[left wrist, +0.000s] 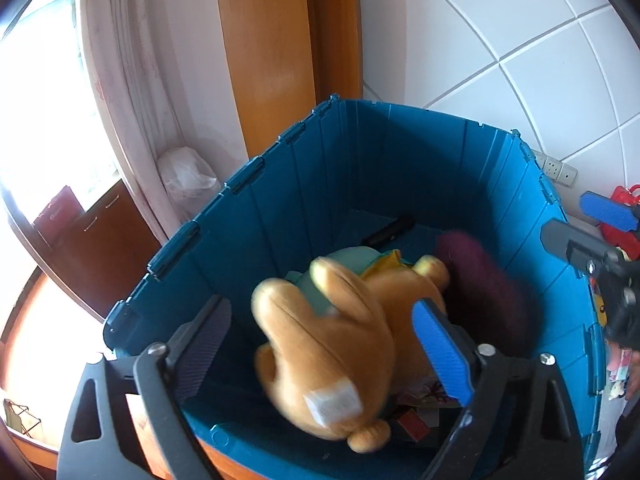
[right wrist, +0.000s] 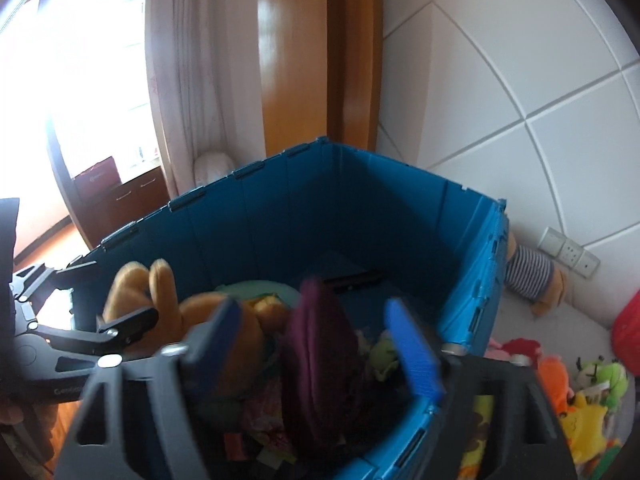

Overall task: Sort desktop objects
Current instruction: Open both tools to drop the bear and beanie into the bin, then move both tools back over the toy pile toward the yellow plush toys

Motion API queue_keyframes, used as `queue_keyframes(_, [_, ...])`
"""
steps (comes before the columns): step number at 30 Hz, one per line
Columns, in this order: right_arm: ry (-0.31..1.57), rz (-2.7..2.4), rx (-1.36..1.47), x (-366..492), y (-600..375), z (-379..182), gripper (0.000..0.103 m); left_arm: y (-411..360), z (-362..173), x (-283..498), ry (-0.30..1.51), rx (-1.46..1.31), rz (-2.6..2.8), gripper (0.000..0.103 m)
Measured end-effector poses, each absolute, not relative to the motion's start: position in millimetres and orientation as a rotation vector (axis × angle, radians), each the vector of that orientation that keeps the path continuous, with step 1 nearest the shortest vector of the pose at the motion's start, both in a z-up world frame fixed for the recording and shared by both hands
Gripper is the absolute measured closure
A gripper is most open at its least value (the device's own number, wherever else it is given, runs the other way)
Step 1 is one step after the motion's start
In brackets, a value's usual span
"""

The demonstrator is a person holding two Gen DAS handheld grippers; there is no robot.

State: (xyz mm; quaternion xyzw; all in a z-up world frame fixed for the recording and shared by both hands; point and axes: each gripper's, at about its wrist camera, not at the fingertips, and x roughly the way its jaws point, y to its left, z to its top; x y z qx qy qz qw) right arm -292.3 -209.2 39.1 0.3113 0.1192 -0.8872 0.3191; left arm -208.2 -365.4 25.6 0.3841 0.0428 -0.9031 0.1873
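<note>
While both sit over the blue crate [left wrist: 360, 152], left gripper [left wrist: 320, 344] gapes around the orange plush [left wrist: 332, 344]; right gripper [right wrist: 320, 344] gapes around the maroon plush [right wrist: 320, 344], neither pinched.

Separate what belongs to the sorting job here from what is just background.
Job:
blue crate
orange plush, between the open left gripper fingers
purple plush, between the open right gripper fingers
unsorted plush toys beside the crate

Background:
curtain
wall sockets
wooden door frame
</note>
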Motion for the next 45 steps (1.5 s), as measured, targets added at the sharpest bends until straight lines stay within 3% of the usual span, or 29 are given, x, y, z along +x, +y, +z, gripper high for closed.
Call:
queue_keyframes(4, [0.328, -2.348, 0.801, -284, -210, 42, 0.000, -366, 26, -202, 0.116, 1.076, -2.540, 0.008])
queue_keyframes(19, [0.314, -2.397, 0.770, -241, -180, 43, 0.000, -357, 26, -162, 0.154, 1.032, -2.565, 0.008])
queue_keyframes(31, [0.292, -2.378, 0.780, -206, -116, 32, 0.000, -295, 21, -121, 0.185, 0.968, -2.569, 0.008])
queue_keyframes(45, [0.242, -2.397, 0.843, -178, 7, 8, 0.000, -170, 9, -101, 0.144, 0.991, -2.617, 0.008])
